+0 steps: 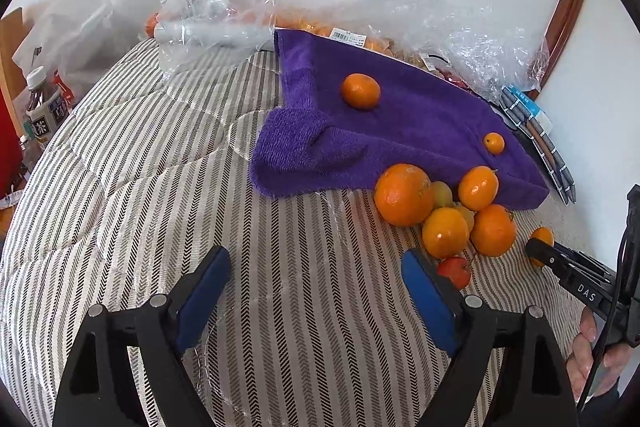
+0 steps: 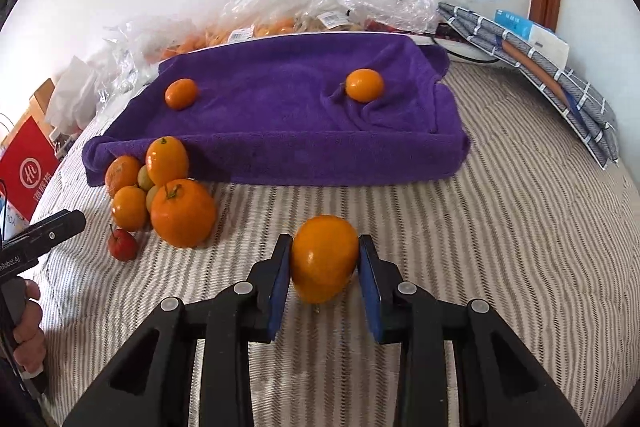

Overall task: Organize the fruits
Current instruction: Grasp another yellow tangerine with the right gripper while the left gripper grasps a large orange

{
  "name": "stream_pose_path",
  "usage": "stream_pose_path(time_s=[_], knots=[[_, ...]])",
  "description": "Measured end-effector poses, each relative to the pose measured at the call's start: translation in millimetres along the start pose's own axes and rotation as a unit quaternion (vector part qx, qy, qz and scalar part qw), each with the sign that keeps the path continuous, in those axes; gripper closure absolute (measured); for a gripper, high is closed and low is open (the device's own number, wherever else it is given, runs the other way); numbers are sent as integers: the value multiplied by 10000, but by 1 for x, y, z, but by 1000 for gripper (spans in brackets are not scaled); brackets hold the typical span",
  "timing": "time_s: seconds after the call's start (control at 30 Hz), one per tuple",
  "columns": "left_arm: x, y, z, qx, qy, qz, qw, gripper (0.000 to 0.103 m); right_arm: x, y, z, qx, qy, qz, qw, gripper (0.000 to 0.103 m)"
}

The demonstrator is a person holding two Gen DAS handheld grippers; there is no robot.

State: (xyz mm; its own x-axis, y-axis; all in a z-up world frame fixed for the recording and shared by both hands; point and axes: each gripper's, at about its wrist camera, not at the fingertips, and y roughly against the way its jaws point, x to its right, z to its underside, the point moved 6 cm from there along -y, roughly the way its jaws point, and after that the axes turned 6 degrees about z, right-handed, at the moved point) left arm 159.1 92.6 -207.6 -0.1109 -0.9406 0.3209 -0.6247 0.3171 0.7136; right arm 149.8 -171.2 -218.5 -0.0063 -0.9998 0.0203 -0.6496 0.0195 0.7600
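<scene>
At the lower left of the right wrist view lies a pile of fruits (image 2: pixel 160 195) on the striped bed (image 2: pixel 500 227), before the purple towel (image 2: pixel 280 131). At lower centre, the right gripper (image 2: pixel 324 263) grasps an orange (image 2: pixel 324 257). The left gripper (image 1: pixel 316 291) is released, with nothing between its fingers.

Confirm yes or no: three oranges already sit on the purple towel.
No: only two oranges rest on the purple towel; the rest lie off it.
</scene>
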Motion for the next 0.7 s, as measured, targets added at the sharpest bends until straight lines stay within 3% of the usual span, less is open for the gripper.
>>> stream_pose_path(time_s=[0.1, 0.2, 0.33, 0.5, 0.57, 0.7], knots=[[-1, 3, 1, 25, 29, -9, 10000, 18, 9, 1, -1, -23, -134, -124, 9998, 71], [-1, 5, 2, 44, 180, -35, 9998, 19, 17, 2, -4, 89, -93, 128, 9998, 71], [11, -1, -5, -22, 459, 289, 9985, 19, 22, 2, -6, 141, -89, 62, 9998, 71], [30, -12, -27, 119, 291, 231, 9992, 20, 21, 6, -6, 263, -54, 7, 9996, 71], [33, -18, -32, 108, 337, 329, 9988, 22, 20, 8, -6, 305, -65, -111, 9995, 71], [38, -30, -36, -9, 323, 387, 9987, 39, 24, 7, -6, 245, -210, -234, 9992, 71]])
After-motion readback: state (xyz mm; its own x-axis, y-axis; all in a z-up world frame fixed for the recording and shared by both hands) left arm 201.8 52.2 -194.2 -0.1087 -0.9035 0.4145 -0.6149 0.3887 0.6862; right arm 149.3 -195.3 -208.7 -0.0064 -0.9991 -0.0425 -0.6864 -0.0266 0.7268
